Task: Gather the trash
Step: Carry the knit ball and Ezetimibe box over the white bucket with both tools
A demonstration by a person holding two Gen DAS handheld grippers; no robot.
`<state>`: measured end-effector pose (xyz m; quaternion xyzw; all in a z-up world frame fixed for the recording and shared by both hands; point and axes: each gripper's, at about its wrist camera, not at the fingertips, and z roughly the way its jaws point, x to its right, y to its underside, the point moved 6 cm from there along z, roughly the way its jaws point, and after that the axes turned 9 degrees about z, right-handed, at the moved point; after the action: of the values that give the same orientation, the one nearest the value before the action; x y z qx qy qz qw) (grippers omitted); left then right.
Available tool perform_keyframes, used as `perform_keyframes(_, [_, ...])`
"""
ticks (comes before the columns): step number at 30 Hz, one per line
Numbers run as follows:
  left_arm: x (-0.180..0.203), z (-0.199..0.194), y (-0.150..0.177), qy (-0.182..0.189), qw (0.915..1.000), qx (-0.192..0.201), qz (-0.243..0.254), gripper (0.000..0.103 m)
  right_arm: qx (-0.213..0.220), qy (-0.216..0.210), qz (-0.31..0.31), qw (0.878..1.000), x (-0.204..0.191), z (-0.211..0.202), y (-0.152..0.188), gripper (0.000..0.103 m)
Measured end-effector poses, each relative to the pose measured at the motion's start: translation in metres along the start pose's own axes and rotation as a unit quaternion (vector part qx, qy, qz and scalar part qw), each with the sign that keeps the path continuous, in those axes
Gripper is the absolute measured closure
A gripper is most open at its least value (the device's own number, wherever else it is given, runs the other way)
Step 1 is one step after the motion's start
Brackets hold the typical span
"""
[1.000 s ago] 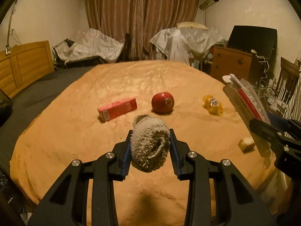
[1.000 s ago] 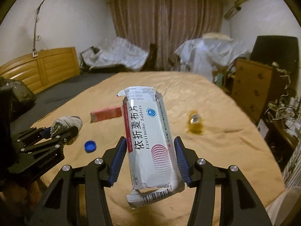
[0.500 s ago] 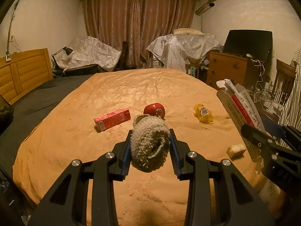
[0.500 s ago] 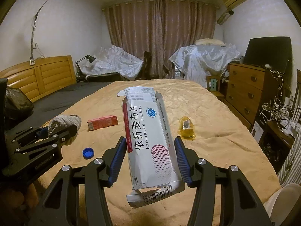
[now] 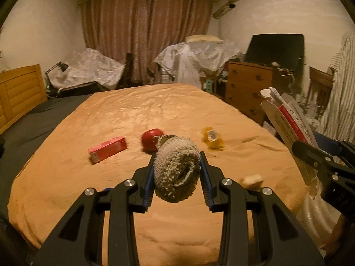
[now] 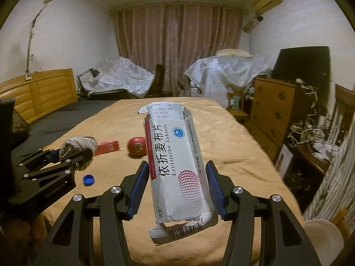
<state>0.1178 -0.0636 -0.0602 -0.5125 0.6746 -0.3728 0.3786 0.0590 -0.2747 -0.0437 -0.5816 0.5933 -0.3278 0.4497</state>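
Observation:
My left gripper [image 5: 176, 173] is shut on a rolled grey sock [image 5: 176, 168], held above the near end of the orange bed [image 5: 133, 115]. From the right wrist view that gripper [image 6: 73, 153] and the sock [image 6: 78, 145] show at the left. My right gripper [image 6: 177, 186] is shut on a white torn-open tablet box [image 6: 177, 161], which appears at the right edge of the left wrist view as the box [image 5: 290, 119]. On the bed lie a red carton [image 5: 108, 149], a red apple [image 5: 152, 139], a yellow wrapper [image 5: 212, 138], a blue bottle cap [image 6: 88, 180] and a small pale scrap [image 5: 253, 179].
A wooden dresser [image 6: 273, 108] with a dark screen stands right of the bed. A wooden headboard [image 6: 37, 93] and dark bedding are at the left. Covered furniture [image 5: 197, 62] and curtains are at the far end. A white ribbed rim [image 5: 312, 212] shows at lower right.
Both grippers have pulled back and risen with their loads, so the bed's items look smaller and farther. The apple has come into the right wrist view. Both grips are unchanged.

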Motion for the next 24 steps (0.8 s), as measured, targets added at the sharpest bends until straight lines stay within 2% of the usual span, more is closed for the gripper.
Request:
perform_keyframes(11, [0.088,-0.002,-0.027,0.083,0.9957,0.017,0.036,0.069,0.001,0.081,0.025,0.996,0.111,-0.062,-0.002,0.049])
perform_keyframes(18, [0.156,-0.005,-0.036,0.145,0.9871,0.021,0.064,0.069,0.002,0.135,0.048,0.99,0.187,-0.111,0.005,0.049])
perform_keyframes(24, [0.214,-0.007,-0.043,0.198,0.9764,0.017,0.086,0.069,-0.013,0.177,0.07,0.982,0.261,-0.149,0.013,0.049])
